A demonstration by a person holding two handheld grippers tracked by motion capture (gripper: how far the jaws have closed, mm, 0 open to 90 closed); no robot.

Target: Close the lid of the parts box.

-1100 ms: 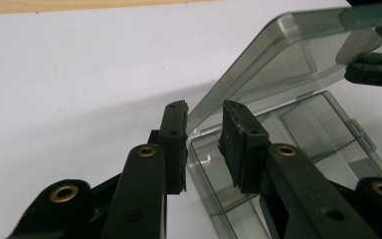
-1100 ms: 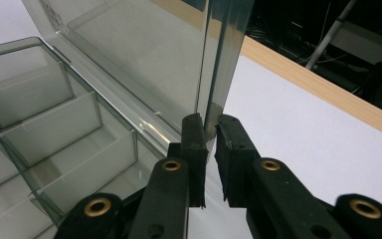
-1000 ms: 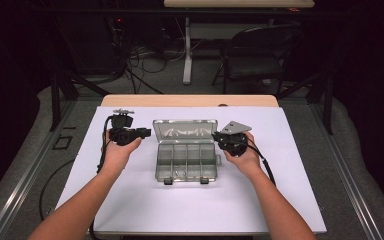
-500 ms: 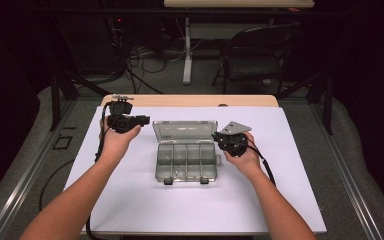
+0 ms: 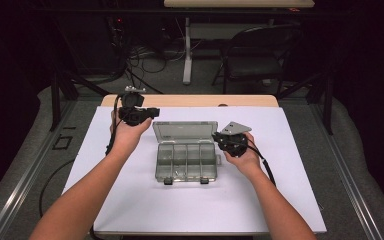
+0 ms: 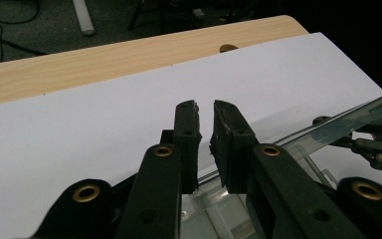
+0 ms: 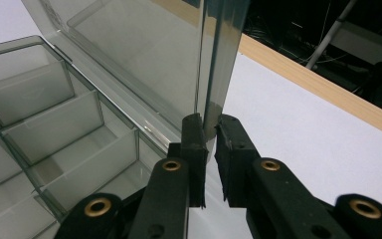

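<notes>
The clear plastic compartment box (image 5: 186, 159) sits mid-bench, its lid (image 7: 144, 55) already raised. The right gripper (image 7: 210, 130) fingers pinch the lid's edge; the left gripper (image 6: 205, 117) fingers, just closing, hold nothing.

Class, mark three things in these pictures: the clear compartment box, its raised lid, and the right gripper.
clear compartment box (image 5: 187, 162): high view, on a divided compartment of its base.
raised lid (image 7: 144, 55): right gripper view, on the clear panel.
right gripper (image 7: 212, 127): right gripper view, midway between its fingertips, at the lid's edge.
</notes>
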